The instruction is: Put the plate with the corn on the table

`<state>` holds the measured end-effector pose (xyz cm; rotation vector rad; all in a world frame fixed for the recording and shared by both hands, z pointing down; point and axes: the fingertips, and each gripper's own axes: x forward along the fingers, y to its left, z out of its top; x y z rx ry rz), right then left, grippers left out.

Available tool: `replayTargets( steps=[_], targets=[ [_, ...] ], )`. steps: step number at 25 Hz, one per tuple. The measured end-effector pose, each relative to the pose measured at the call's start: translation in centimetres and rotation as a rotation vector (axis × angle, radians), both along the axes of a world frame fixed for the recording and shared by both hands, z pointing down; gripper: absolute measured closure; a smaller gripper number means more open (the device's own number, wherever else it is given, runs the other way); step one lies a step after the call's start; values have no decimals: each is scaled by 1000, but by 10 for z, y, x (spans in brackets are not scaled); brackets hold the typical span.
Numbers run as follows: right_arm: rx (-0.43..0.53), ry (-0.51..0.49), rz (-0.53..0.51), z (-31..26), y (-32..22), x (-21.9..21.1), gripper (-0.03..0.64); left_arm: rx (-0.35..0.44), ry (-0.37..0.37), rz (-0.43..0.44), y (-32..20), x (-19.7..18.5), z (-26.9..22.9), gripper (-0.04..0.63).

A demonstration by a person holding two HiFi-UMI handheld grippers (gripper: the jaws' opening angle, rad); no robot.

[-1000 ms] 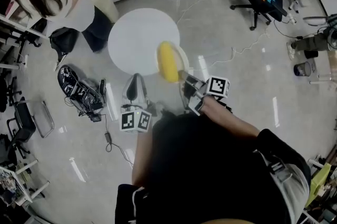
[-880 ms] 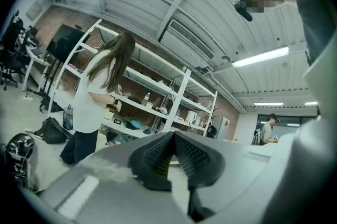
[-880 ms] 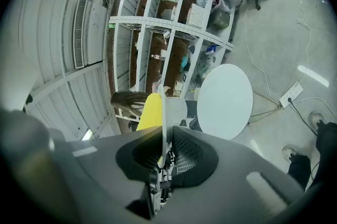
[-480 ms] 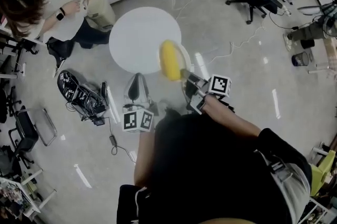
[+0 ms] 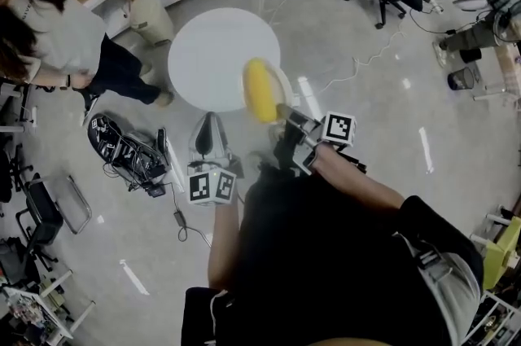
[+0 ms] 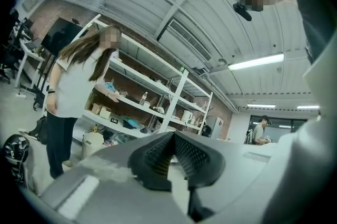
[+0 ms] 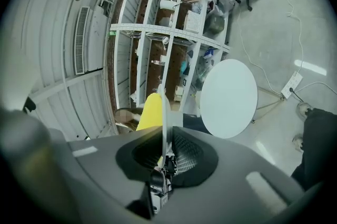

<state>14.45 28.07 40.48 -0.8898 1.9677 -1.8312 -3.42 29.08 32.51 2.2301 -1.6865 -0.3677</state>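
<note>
Right gripper (image 5: 286, 116) clamps the plate (image 5: 282, 89), corn (image 5: 260, 90) on it, beside the round table (image 5: 207, 51); left gripper (image 5: 209, 127) jaws together, empty.

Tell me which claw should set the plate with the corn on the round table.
Right. The right claw grips the plate by its rim, corn on it, near the round table; the left claw holds nothing.

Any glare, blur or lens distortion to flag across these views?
Head view: streaky lamp glare on the glossy floor, corn slightly soft. Left gripper view: strong fisheye, dark corners, ceiling lamp blown out, mosaic patches overlaid. Right gripper view: same fisheye bows the shelves; plate edge-on, soft near the lens.
</note>
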Motion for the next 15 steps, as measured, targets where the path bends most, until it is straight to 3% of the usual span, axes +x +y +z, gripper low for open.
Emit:
replayTargets(
  steps=[15],
  targets=[
    [14, 5, -23, 9, -40, -13, 572, -7, -2, -15, -41, -6, 5, 591]
  ],
)
